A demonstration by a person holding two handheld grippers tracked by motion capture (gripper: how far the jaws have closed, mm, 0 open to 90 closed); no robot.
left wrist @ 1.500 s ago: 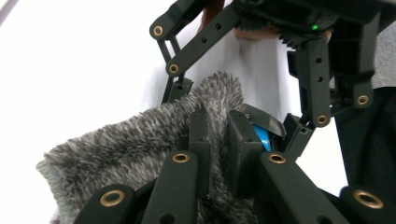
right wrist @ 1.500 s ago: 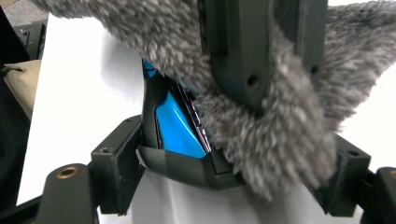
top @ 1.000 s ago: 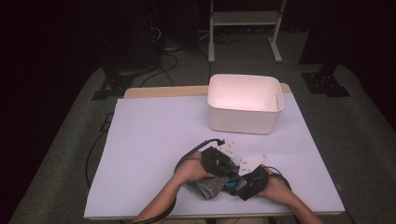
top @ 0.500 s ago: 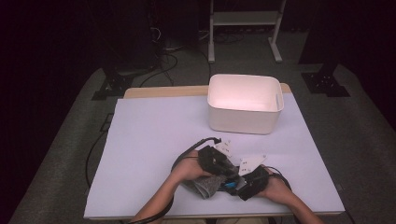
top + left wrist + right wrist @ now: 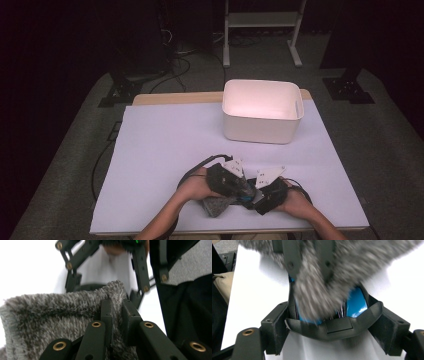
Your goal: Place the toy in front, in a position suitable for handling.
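The left gripper (image 5: 116, 312) pinches the grey fuzzy cloth (image 5: 50, 315) tight. The right gripper (image 5: 332, 322) clamps wide around a black-and-blue object (image 5: 355, 302) touching that cloth.

In the high view, the grey fuzzy cloth (image 5: 216, 206) lies mostly hidden under the left gripper (image 5: 239, 189), close in front of the white bin (image 5: 262, 111); only its lower corner shows. The blue object (image 5: 246, 199) beside the cloth is a sliver too small to identify there. Both forearms are cut off by the bottom edge.

In the left gripper view, the cloth (image 5: 55, 317) runs off the left and bottom edges, and the right gripper (image 5: 107, 267) behind it is blurred.

In the right gripper view, the cloth (image 5: 322, 287) is blurred, cut off at the top, and covers much of the blue object (image 5: 355, 302), so its shape is unclear.
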